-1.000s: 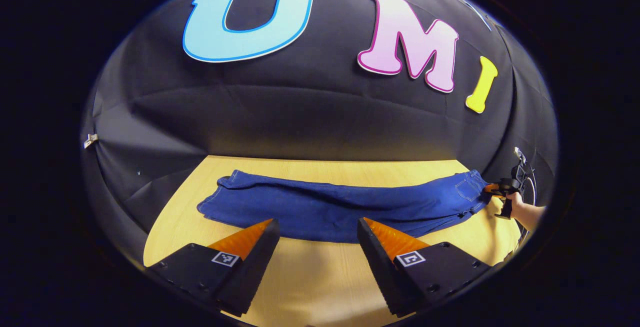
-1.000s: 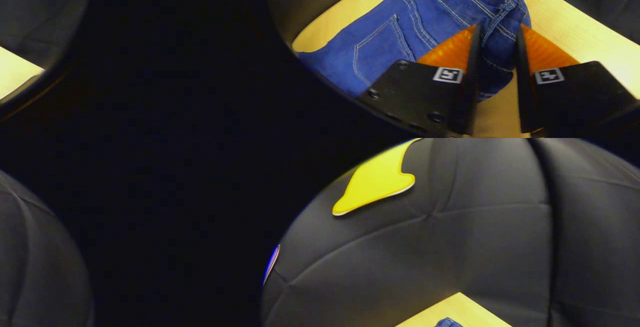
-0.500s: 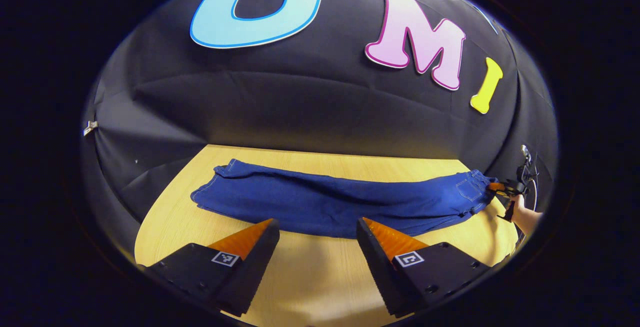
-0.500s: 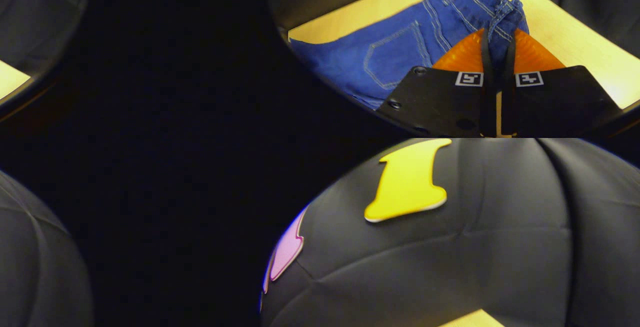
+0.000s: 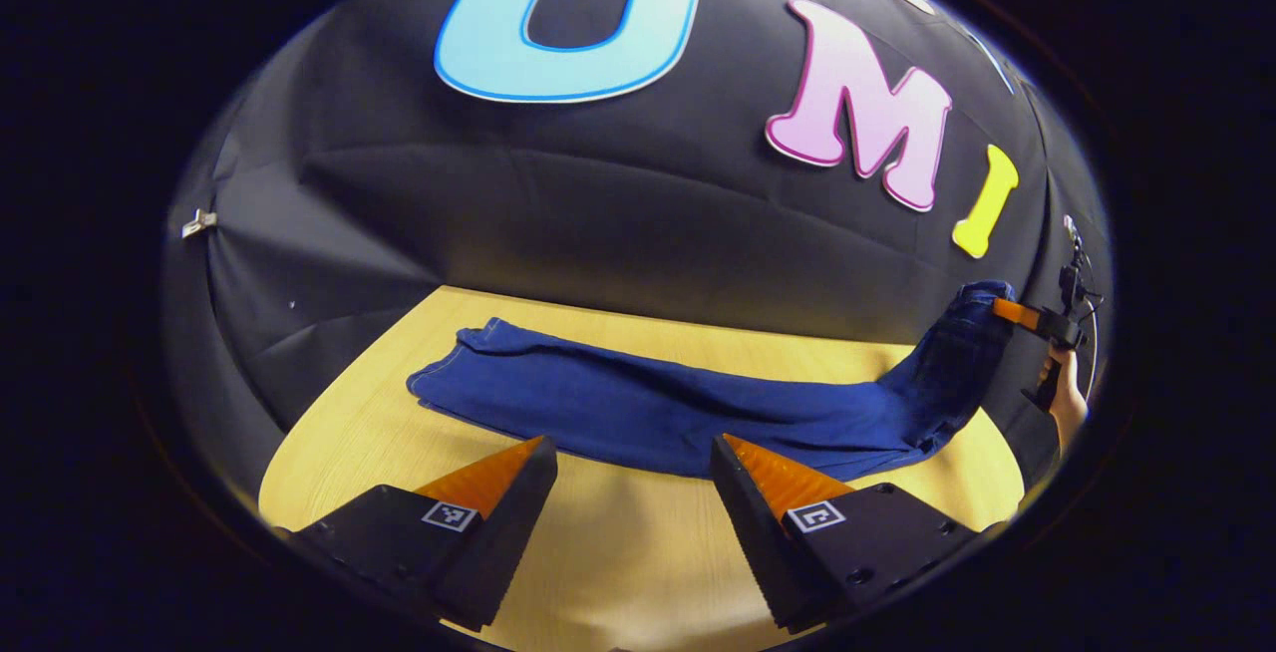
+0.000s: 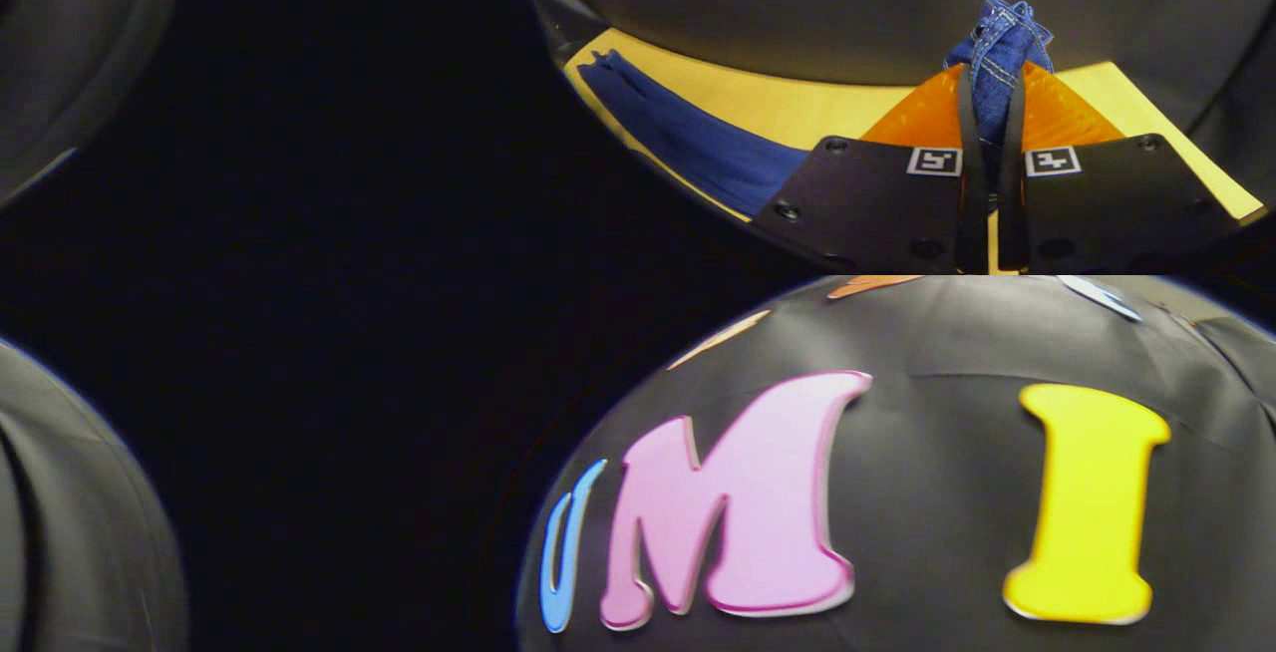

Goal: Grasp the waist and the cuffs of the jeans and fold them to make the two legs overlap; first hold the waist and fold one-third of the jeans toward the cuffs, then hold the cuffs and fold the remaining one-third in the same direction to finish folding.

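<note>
On the tabletop the jeans lie stretched lengthwise with the legs already overlapped, cuffs to our left and the waist lifted off the wood at the far right. Our right tongs are closed on the waistband, a knot of denim poking up between both fingers, and from the left gripper view we see them holding that end up, held by a hand. We judge this is the start of the first fold: lifting the waist clear lets it travel over toward the cuffs without dragging. Our left tongs hang wide apart and empty, just short of the jeans' near edge, probably placed to pin or steady the middle at the fold line.
</note>
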Motion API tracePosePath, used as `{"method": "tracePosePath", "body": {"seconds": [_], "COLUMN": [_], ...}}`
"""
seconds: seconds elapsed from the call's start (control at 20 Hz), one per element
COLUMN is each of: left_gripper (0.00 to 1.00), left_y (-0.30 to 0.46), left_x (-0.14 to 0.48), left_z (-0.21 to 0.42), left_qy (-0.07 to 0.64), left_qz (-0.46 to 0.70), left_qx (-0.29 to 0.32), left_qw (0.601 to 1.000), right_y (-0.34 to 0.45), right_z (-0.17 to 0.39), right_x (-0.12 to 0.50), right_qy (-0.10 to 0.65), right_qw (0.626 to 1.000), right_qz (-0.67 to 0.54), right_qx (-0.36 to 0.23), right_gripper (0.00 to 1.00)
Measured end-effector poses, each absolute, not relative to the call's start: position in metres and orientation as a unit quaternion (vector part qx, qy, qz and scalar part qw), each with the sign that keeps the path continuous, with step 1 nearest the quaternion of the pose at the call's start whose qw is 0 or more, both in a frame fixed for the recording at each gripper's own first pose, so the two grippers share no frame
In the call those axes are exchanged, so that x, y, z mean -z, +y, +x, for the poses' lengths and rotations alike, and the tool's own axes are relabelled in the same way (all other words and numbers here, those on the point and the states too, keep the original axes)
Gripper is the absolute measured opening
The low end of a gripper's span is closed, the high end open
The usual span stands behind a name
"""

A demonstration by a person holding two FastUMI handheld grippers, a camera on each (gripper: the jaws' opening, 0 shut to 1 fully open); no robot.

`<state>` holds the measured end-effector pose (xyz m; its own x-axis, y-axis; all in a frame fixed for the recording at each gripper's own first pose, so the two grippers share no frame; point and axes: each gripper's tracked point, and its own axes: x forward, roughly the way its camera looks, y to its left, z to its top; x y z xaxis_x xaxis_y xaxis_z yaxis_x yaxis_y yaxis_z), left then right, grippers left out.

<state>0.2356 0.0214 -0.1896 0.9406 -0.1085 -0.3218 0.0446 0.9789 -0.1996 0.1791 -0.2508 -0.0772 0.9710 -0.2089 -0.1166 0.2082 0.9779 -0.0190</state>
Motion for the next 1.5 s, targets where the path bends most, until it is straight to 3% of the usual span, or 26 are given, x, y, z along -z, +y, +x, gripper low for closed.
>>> {"method": "tracePosePath", "body": {"seconds": [0.25, 0.4, 0.45, 0.5, 0.55, 0.6, 0.85, 0.95, 1.1, 1.15, 1.25, 1.3, 1.5], "left_gripper": [0.97, 0.97, 0.92, 0.96, 0.92, 0.97, 0.96, 0.96, 0.96, 0.96, 0.96, 0.96, 0.99], "left_y": [0.07, 0.105, 0.117, 0.129, 0.143, 0.156, 0.202, 0.211, 0.21, 0.21, 0.223, 0.226, 0.224], "left_x": [0.194, 0.2, 0.201, 0.203, 0.206, 0.21, 0.256, 0.271, 0.281, 0.285, 0.288, 0.294, 0.306], "left_z": [0.248, 0.261, 0.267, 0.273, 0.282, 0.289, 0.334, 0.352, 0.374, 0.379, 0.384, 0.383, 0.395], "left_qy": [0.136, 0.122, 0.116, 0.111, 0.107, 0.107, 0.16, 0.179, 0.19, 0.196, 0.208, 0.214, 0.224], "left_qz": [-0.108, -0.11, -0.113, -0.115, -0.116, -0.113, -0.072, -0.06, -0.072, -0.082, -0.098, -0.098, -0.1], "left_qx": [-0.007, -0.035, -0.043, -0.05, -0.057, -0.064, -0.082, -0.088, -0.082, -0.084, -0.096, -0.105, -0.109], "left_qw": [0.985, 0.986, 0.986, 0.986, 0.986, 0.986, 0.981, 0.978, 0.976, 0.974, 0.968, 0.966, 0.963], "right_y": [-0.223, -0.221, -0.218, -0.217, -0.218, -0.222, -0.253, -0.226, -0.206, -0.205, -0.209, -0.213, -0.242], "right_z": [0.129, 0.121, 0.111, 0.1, 0.088, 0.08, 0.034, 0.03, 0.014, 0.007, -0.006, -0.014, -0.037], "right_x": [0.042, 0.047, 0.048, 0.053, 0.058, 0.064, 0.077, 0.091, 0.089, 0.088, 0.088, 0.087, 0.088], "right_qy": [0.053, 0.085, 0.099, 0.112, 0.121, 0.134, 0.186, 0.198, 0.205, 0.21, 0.215, 0.216, 0.233], "right_qw": [0.997, 0.994, 0.992, 0.99, 0.988, 0.984, 0.97, 0.967, 0.963, 0.961, 0.959, 0.959, 0.959], "right_qz": [-0.046, -0.058, -0.059, -0.064, -0.075, -0.089, -0.127, -0.106, -0.083, -0.091, -0.095, -0.09, -0.075], "right_qx": [0.013, -0.029, -0.043, -0.057, -0.066, -0.072, -0.095, -0.122, -0.152, -0.156, -0.158, -0.157, -0.146], "right_gripper": [0.08, 0.08, 0.08, 0.08, 0.08, 0.08, 0.11, 0.19, 1.0, 1.0, 0.82, 1.0, 0.98]}}
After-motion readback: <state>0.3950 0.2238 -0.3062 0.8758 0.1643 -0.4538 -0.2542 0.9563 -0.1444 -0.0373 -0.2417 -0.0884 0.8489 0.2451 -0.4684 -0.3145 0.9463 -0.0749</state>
